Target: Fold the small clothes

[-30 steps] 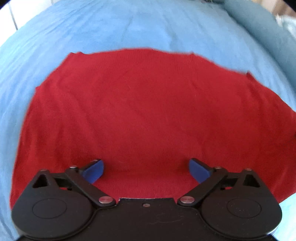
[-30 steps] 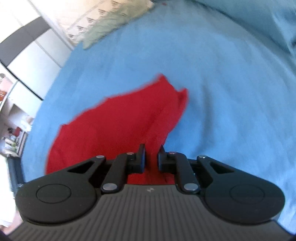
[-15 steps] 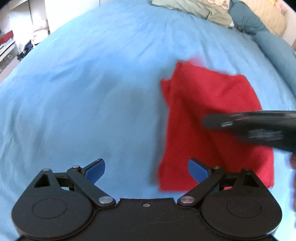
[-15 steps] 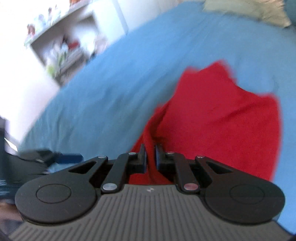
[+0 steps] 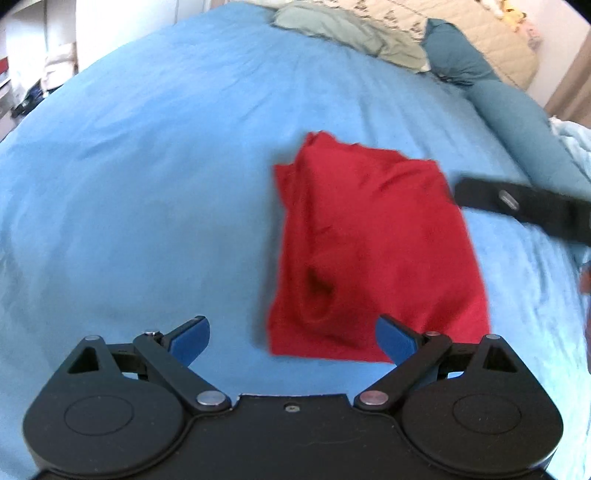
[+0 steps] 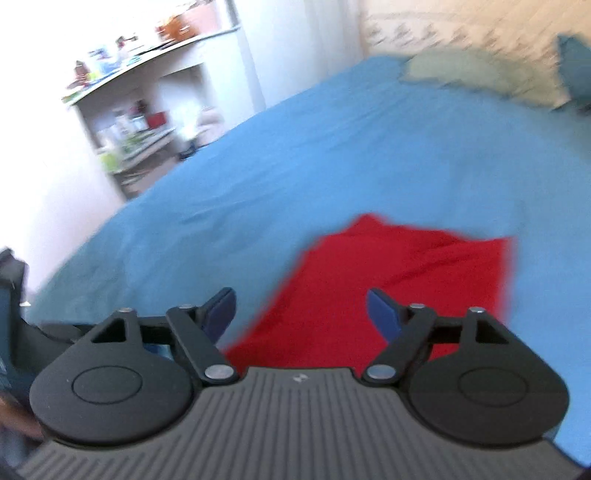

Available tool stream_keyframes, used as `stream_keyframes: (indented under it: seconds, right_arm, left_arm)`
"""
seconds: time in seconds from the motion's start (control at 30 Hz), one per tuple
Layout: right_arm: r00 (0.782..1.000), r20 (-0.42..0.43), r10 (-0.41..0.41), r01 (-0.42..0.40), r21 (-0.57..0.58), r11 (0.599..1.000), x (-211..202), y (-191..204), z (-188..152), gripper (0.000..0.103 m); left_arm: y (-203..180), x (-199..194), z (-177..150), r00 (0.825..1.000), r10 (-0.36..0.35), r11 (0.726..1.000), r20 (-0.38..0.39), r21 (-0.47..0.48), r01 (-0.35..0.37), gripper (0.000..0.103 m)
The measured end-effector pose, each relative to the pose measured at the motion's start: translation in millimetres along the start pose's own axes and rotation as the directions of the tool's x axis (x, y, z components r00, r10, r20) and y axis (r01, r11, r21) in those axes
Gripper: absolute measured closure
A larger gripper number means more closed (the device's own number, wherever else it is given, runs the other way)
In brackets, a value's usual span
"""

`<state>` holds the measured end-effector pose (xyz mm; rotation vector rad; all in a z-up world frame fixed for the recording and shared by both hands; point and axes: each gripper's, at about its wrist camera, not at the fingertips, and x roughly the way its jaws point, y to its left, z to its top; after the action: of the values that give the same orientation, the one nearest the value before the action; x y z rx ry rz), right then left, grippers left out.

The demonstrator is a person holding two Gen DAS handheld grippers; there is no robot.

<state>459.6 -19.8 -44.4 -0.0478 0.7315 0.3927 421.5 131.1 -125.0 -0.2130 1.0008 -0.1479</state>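
A red garment (image 5: pixel 373 251) lies folded into a rough rectangle on the blue bed sheet (image 5: pixel 147 177), with creased layers along its left side. My left gripper (image 5: pixel 291 341) is open and empty, raised above the garment's near edge. My right gripper (image 6: pixel 300 314) is open and empty, above the near end of the red garment (image 6: pixel 391 284). Part of the right gripper shows as a black bar in the left wrist view (image 5: pixel 517 206), beside the garment's far right corner.
Pillows and a pale green cloth (image 5: pixel 347 33) lie at the head of the bed. A teal bolster (image 5: pixel 517 122) runs along the right side. White shelves with small items (image 6: pixel 140 114) stand against the wall beyond the bed's left edge.
My right gripper has opened and let go of the red garment, which now lies folded over. Both grippers have pulled back and risen away from it.
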Motion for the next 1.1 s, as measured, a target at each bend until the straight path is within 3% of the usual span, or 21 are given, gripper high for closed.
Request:
stream_keyframes:
  seconds: [0.13, 0.33, 0.47, 0.57, 0.67, 0.77, 0.87, 1.1]
  right_arm:
    - [0.987, -0.060, -0.151, 0.150, -0.027, 0.988, -23.5, -24.5, -51.6, 0.000]
    - [0.955, -0.170, -0.242, 0.244, -0.011, 0.970, -10.0, -27.6, -124.8, 0.000]
    - [0.935, -0.195, -0.297, 0.308, 0.033, 0.951, 8.0, -27.8, -136.4, 0.002]
    - [0.922, -0.176, -0.344, 0.368, 0.124, 0.922, 8.7, -45.6, -136.8, 0.003]
    - [0.923, -0.189, -0.334, 0.369, 0.194, 0.909, 4.1, -57.8, -139.9, 0.003]
    - [0.916, -0.232, -0.327, 0.375, 0.206, 0.904, 10.2, -67.2, -145.1, 0.003]
    - [0.918, -0.235, -0.318, 0.369, 0.218, 0.903, 13.3, -70.7, -151.2, 0.003]
    - [0.949, -0.222, -0.222, 0.266, 0.191, 0.945, -16.3, -71.4, -132.7, 0.002]
  left_arm:
    - [-16.6, 11.0, 2.9, 1.000, 0.010, 1.000, -0.003, -0.003, -0.010, 0.005]
    - [-20.0, 28.8, 7.0, 0.998, 0.060, 0.998, 0.006, -0.024, -0.060, 0.005]
    - [-14.5, 35.2, 9.0, 0.996, 0.085, 0.996, 0.005, -0.030, -0.085, 0.005]
    - [-4.0, 39.4, 9.4, 0.990, 0.143, 0.989, -0.002, -0.031, -0.143, 0.005]
    - [13.5, 51.1, 2.9, 0.974, 0.218, 0.976, -0.058, 0.007, -0.218, 0.006]
    - [27.8, 57.9, -7.5, 0.980, 0.187, 0.982, -0.064, 0.026, -0.186, 0.004]
    - [19.4, 63.6, -10.2, 0.974, 0.223, 0.973, -0.049, 0.079, -0.219, 0.000]
    - [13.1, 35.5, -1.7, 0.974, 0.220, 0.975, -0.059, 0.009, -0.220, 0.001]
